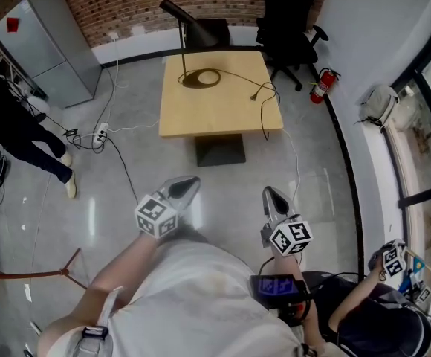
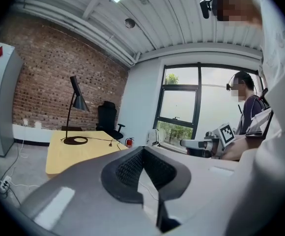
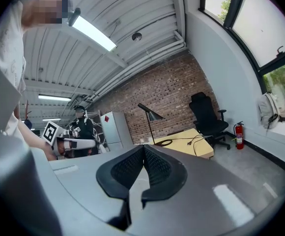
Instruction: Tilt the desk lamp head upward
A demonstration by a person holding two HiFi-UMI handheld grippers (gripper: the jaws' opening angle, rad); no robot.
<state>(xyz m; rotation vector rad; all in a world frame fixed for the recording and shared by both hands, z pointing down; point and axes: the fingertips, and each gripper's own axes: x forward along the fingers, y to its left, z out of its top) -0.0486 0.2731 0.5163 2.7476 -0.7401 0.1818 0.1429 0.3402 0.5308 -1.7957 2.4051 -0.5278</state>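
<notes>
A black desk lamp (image 1: pixel 186 28) stands at the far left corner of a square wooden table (image 1: pixel 219 106). Its round base (image 1: pixel 201 78) rests on the tabletop and its cone head (image 1: pixel 175 10) tilts down. The same lamp (image 2: pixel 75 107) shows in the left gripper view, and the lamp (image 3: pixel 150 117) shows far off in the right gripper view. My left gripper (image 1: pixel 186 186) and right gripper (image 1: pixel 272 196) are both shut and empty, held close to my body, well short of the table.
The lamp's cord with plug (image 1: pixel 254 95) trails over the table and off its front edge. A black office chair (image 1: pixel 286 28) and a red fire extinguisher (image 1: pixel 321 85) stand to the right, a grey cabinet (image 1: pixel 48 39) to the left. A person (image 1: pixel 15 125) stands at left.
</notes>
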